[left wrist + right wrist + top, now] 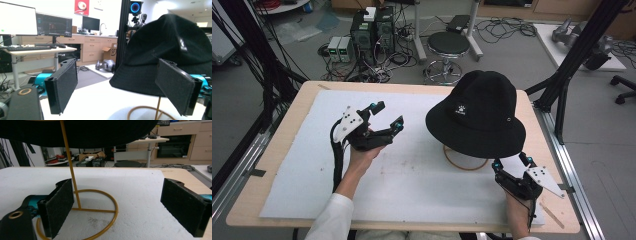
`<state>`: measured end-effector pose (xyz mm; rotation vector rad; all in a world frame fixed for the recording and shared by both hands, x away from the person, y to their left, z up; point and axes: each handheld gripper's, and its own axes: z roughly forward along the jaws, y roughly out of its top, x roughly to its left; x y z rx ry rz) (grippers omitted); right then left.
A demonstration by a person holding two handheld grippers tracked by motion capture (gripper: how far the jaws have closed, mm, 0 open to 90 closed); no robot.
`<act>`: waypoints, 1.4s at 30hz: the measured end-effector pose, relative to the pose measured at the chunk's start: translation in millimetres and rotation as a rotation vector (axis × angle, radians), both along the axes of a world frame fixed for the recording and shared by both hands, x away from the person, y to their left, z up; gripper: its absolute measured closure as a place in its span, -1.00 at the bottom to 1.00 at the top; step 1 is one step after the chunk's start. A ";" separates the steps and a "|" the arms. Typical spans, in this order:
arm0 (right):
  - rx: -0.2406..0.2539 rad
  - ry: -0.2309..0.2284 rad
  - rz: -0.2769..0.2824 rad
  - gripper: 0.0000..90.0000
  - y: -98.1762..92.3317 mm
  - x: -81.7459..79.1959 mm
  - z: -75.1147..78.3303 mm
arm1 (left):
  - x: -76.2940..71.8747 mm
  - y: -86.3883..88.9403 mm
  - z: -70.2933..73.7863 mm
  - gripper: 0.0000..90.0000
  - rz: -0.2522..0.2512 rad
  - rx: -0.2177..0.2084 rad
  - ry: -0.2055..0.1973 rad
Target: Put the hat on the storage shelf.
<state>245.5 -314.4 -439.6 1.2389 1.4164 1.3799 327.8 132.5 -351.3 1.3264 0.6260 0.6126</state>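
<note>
A black bucket hat (477, 114) with a small white logo rests on a gold wire stand (464, 161) at the right of the white mat. My left gripper (387, 116) hovers to the hat's left, jaws wide apart and empty, pointing at the hat (170, 50). My right gripper (511, 161) sits low by the hat's near right brim, open, nothing between its pads. Its view looks under the brim (80, 132) at the stand's upright rod and ring base (82, 215).
A white foam mat (412, 180) covers the wooden table (277, 165). Beyond the far edge stand a stool (448, 46), computer boxes and cables on the floor. Black frame posts (582, 50) rise at the right.
</note>
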 end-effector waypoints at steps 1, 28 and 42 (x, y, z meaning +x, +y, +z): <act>0.000 0.000 0.000 -0.76 0.0 0.0 0.0 | -1.6 1.8 -2.7 -0.61 0.002 -0.002 0.005; -0.001 0.006 0.005 -0.76 1.3 1.0 -0.4 | -32.9 85.1 -55.4 -0.69 0.186 0.021 0.109; -0.001 0.014 0.007 -0.76 2.8 2.1 -0.5 | -52.3 134.2 -69.2 -0.69 0.312 -0.030 0.135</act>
